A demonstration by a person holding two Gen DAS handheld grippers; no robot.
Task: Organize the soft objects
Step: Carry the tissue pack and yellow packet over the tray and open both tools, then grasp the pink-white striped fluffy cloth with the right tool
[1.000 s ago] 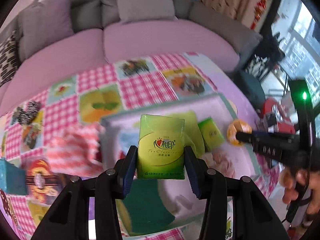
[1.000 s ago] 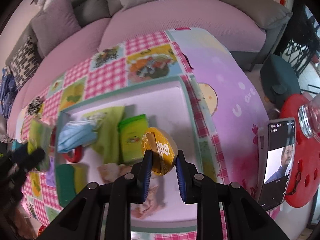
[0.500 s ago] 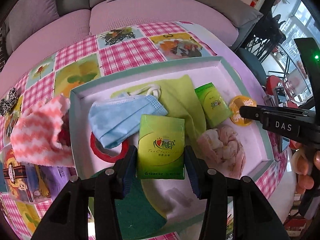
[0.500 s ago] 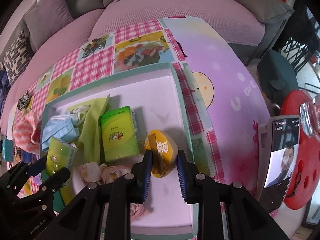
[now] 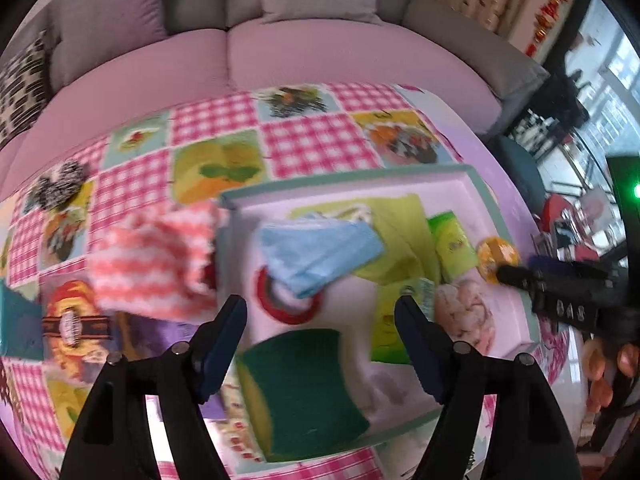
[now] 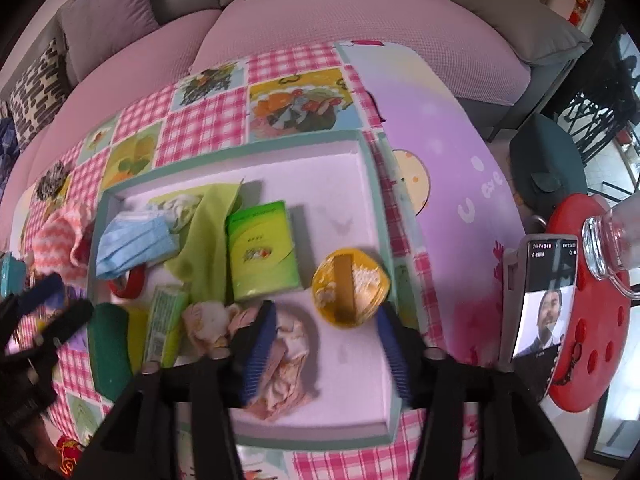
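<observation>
A teal-rimmed tray (image 6: 374,184) (image 5: 476,178) holds a blue face mask (image 6: 134,240) (image 5: 320,248), a green cloth (image 6: 208,232), a green tissue pack (image 6: 262,250), a pink cloth (image 6: 280,356) (image 5: 464,308) and a green sponge (image 5: 300,384). My left gripper (image 5: 320,340) is open and empty; a second green tissue pack (image 5: 390,326) (image 6: 164,324) lies in the tray by its right finger. My right gripper (image 6: 328,352) is open, just behind a yellow round pack (image 6: 350,286) lying in the tray.
A pink-white striped cloth (image 5: 156,260) hangs at the tray's left edge. A red tape ring (image 5: 288,300) lies in the tray. A phone on a stand (image 6: 540,300) and a red stool (image 6: 592,320) stand to the right. A sofa (image 6: 360,12) runs behind the table.
Both grippers have opened. The left one let go of the green tissue pack and the right one let go of the yellow round pack; both now lie in the tray.
</observation>
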